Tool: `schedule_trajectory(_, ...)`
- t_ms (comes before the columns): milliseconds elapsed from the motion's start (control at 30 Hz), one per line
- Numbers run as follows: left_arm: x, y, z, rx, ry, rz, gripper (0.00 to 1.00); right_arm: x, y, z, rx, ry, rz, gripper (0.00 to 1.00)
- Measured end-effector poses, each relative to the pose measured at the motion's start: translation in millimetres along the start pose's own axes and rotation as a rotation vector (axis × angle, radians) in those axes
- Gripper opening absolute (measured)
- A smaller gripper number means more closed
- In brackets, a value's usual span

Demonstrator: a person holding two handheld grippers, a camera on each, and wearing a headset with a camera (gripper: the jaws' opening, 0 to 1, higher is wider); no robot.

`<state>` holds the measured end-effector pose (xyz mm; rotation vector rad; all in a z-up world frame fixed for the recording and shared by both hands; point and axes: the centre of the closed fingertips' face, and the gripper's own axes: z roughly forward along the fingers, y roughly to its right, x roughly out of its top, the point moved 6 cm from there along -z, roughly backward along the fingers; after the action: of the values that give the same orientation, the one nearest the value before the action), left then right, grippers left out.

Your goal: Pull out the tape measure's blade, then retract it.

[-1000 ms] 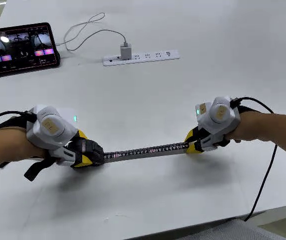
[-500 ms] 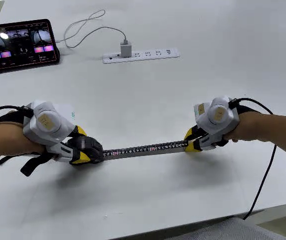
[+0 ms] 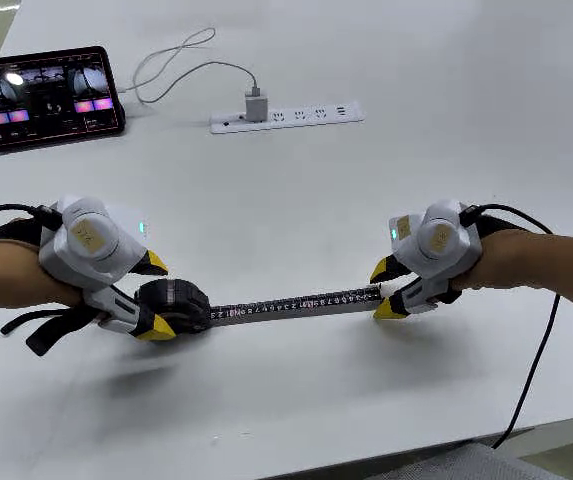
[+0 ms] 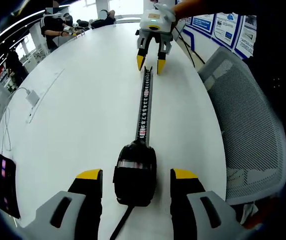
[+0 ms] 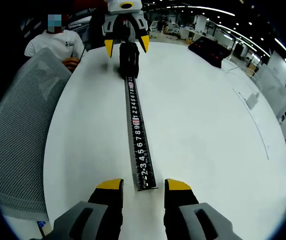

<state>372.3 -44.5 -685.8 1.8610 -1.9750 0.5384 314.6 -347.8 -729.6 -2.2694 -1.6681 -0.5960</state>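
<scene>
The black tape measure case [image 3: 174, 303] lies on the white table between the jaws of my left gripper [image 3: 156, 298], which is open with a gap on each side of the case [image 4: 135, 170]. The blade [image 3: 296, 303] runs out flat along the table to the right. Its hooked end lies between the open jaws of my right gripper [image 3: 382, 291], untouched by them. In the right gripper view the blade [image 5: 137, 135] stretches from my right gripper [image 5: 143, 186] up to the case [image 5: 129, 55] and the left gripper [image 5: 127, 46]. The left gripper view shows the right gripper [image 4: 151, 62] at the blade's [image 4: 143, 105] far end.
A tablet [image 3: 46, 97] stands at the table's far left. A white power strip [image 3: 286, 116] with a plugged charger and cable lies behind the work. A grey mesh chair [image 4: 242, 115] stands at the table's near edge. Cables trail from both grippers.
Both grippers have opened: the left has let go of the case and the right of the blade's tip. The blade stays pulled out and lies on the table.
</scene>
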Motion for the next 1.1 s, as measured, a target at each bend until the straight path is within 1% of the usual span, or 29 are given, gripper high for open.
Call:
schedule_trajectory(100, -0.8, 0.2, -2.4, 0.01, 0.019, -0.023, 0.56, -0.6, -0.6, -2.8, -0.006, 0.008, 0.025, 0.35)
schedule_trajectory(133, -1.3, 1.1, -3.3, 0.006, 0.028, -0.037, 0.58, -0.4, -1.3, -3.9, -0.009, 0.008, 0.034, 0.36)
schedule_trajectory(167, -1.1, 2.9, -4.0, -0.002, 0.044, -0.059, 0.61, -0.3, -2.0, -5.4, -0.01, 0.01, 0.038, 0.36)
schedule_trajectory(200, -1.9, 2.8, -5.1, 0.005, 0.062, -0.096, 0.66, -0.7, -3.4, -7.2, -0.017, 0.013, 0.051, 0.36)
schedule_trajectory(267, -6.1, -0.4, -6.7, 0.033, 0.059, -0.128, 0.73, -1.9, -4.1, -9.1, -0.03, 0.013, 0.074, 0.39)
schedule_trajectory(333, -8.4, 0.0, -8.0, 0.047, 0.065, -0.136, 0.76, -1.7, -5.6, -12.0, -0.039, 0.029, 0.103, 0.42)
schedule_trajectory(433, -11.1, 0.8, -9.5, 0.059, 0.075, -0.171, 0.8, -3.9, -6.3, -14.2, -0.055, 0.042, 0.128, 0.47)
schedule_trajectory(533, -13.5, 1.8, -12.1, 0.075, 0.093, -0.216, 0.86, -4.7, -8.0, -19.0, -0.071, 0.065, 0.169, 0.5)
schedule_trajectory(733, -18.6, 3.2, -16.0, 0.105, 0.121, -0.261, 0.91, -9.5, -10.2, -26.3, -0.107, 0.105, 0.234, 0.55)
schedule_trajectory(800, -20.8, 3.5, -17.4, 0.12, 0.137, -0.291, 0.94, -10.0, -13.3, -28.7, -0.12, 0.123, 0.261, 0.58)
schedule_trajectory(900, -24.1, 4.2, -20.1, 0.153, 0.176, -0.346, 0.99, -10.0, -18.8, -34.0, -0.141, 0.141, 0.276, 0.6)
schedule_trajectory(967, -27.5, 6.3, -22.2, 0.167, 0.197, -0.374, 0.99, -10.3, -21.8, -37.5, -0.155, 0.164, 0.303, 0.61)
schedule_trajectory(1067, -32.8, 8.4, -25.4, 0.196, 0.218, -0.402, 0.99, -14.2, -26.1, -41.2, -0.17, 0.17, 0.316, 0.64)
schedule_trajectory(1100, -34.7, 9.3, -27.3, 0.208, 0.227, -0.422, 0.99, -15.6, -27.8, -43.4, -0.178, 0.177, 0.329, 0.65)
